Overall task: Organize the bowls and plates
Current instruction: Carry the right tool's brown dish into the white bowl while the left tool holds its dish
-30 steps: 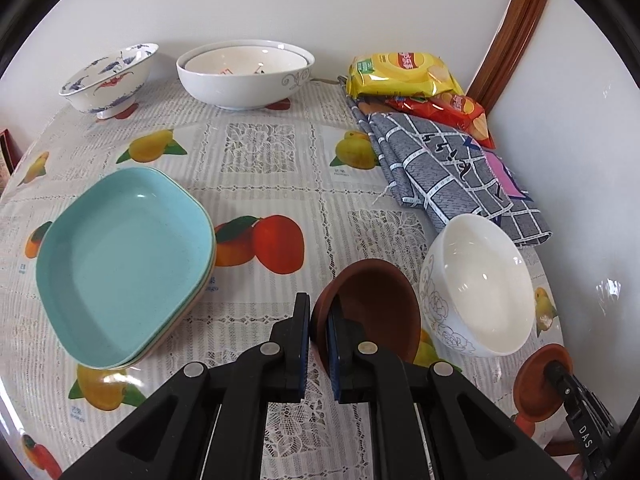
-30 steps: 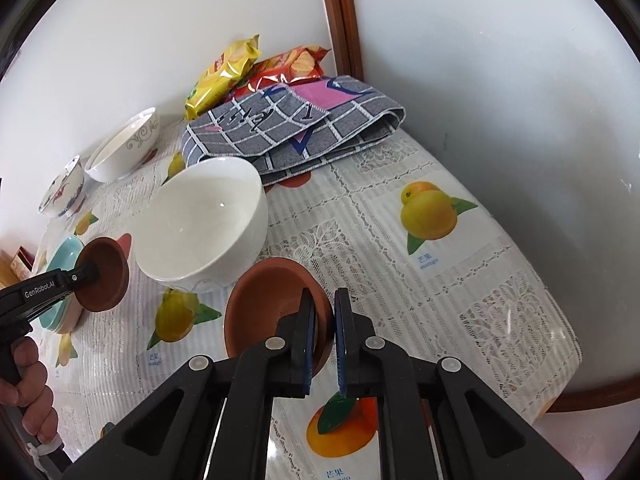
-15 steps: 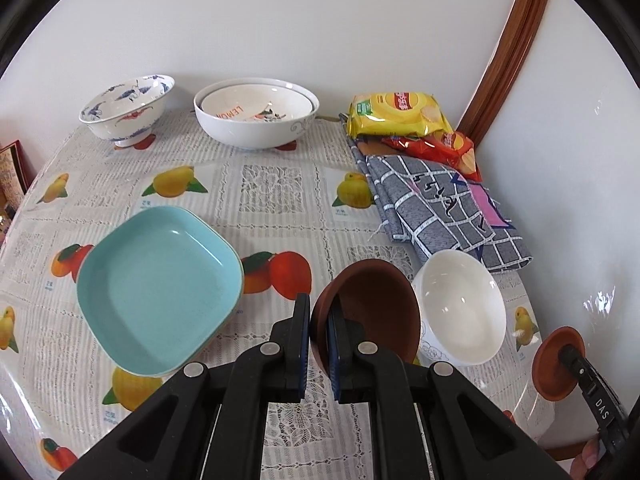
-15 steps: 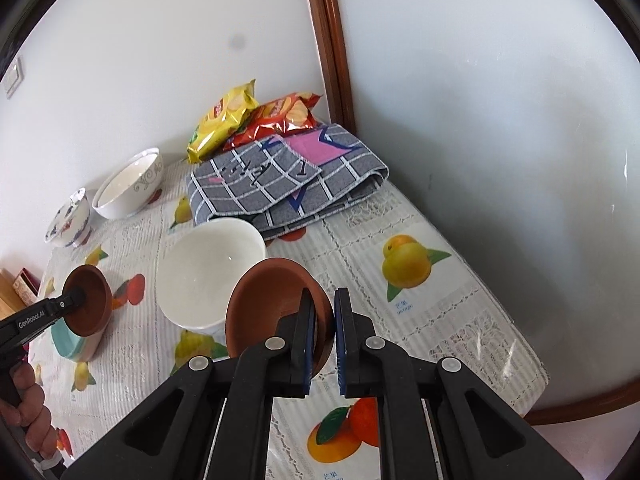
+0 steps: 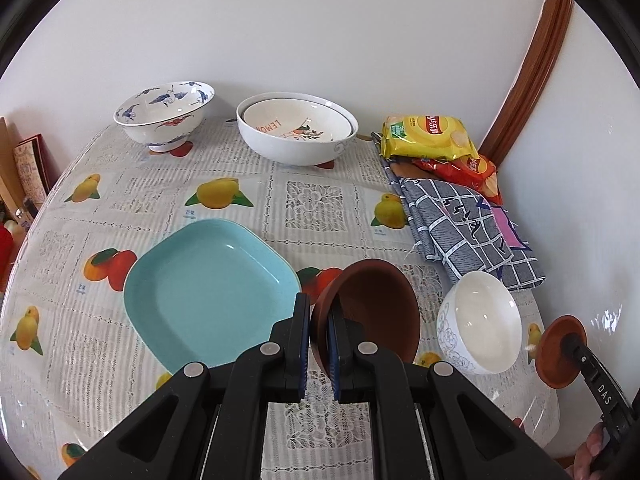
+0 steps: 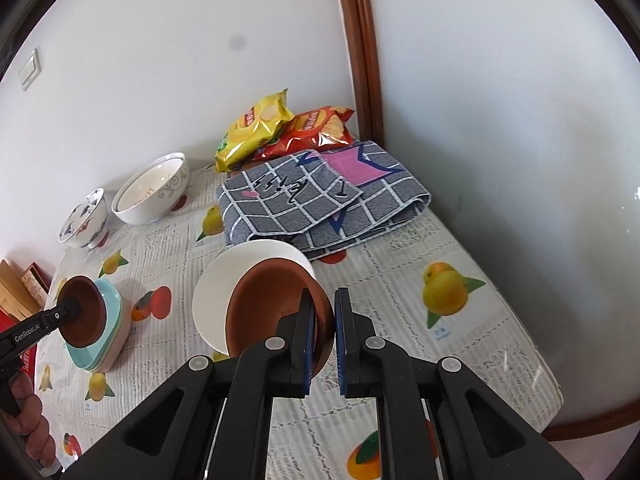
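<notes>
While both brown bowls hang tilted above the table [image 5: 280, 208], the left gripper [image 5: 318, 344] pinches the rim of one brown bowl [image 5: 376, 312], and the right gripper [image 6: 322, 332] pinches the other brown bowl [image 6: 272, 308]. This second bowl hides part of the white bowl [image 6: 224, 280]. Gripper bodies cover the near tablecloth; the turquoise plates [image 6: 114, 320] show only stacked edges.

A home dining corner — fruit-print tablecloth [image 5: 312, 208], crisp packets [image 5: 430, 138], folded cloth [image 6: 320, 200].
</notes>
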Motion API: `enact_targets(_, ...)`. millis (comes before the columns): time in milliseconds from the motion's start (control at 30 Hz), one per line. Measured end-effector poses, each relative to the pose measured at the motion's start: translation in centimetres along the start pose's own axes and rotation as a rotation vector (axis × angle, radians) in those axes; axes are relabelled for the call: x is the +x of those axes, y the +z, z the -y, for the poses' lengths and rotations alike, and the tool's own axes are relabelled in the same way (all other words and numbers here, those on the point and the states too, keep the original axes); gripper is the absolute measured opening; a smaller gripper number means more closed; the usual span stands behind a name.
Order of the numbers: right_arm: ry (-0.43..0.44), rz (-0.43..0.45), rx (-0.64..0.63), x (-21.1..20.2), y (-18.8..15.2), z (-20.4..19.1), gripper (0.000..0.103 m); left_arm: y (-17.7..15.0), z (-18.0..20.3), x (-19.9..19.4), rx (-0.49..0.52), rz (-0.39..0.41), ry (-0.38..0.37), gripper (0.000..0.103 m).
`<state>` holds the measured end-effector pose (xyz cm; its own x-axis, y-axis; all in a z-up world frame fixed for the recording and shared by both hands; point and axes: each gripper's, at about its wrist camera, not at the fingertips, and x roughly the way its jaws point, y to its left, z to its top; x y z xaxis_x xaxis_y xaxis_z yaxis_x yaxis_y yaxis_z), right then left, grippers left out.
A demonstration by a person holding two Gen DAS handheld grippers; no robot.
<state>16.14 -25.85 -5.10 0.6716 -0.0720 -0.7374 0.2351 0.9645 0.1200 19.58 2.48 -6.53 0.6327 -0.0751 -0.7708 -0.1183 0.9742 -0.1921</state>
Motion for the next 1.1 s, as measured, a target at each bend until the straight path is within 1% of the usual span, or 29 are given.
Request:
enact_targets(133, 0.01, -0.017, -0.014, 1.2, 0.1, -1.0, 0.009, 0.3, -0.9, 0.2, -0.017, -0.002, 0.012, 0.008)
enact_targets(167, 0.024, -0.013, -0.013, 1.5, 0.0, -1.1, 0.009, 0.4, -1.2, 0.3, -0.022, -0.001, 0.013, 0.008)
enact_targets(533, 0.03, -0.064, -0.058, 4.7, 0.3, -3.1, 0.009, 0.9, -2.1, 1.8, -0.04, -0.018, 0.017, 0.008)
enact_targets(900, 0.011, -0.115, -0.087, 7.7, 0.0, -4.3, 0.009, 1.2, -2.3, 3.3, -0.044, -0.037, 0.012, 0.008)
enact_targets(1100, -0.012, -0.124, -0.102, 8.9, 0.0, -4.7, 0.009, 1.4, -2.4, 4.1, -0.049, -0.047, 0.007, 0.008)
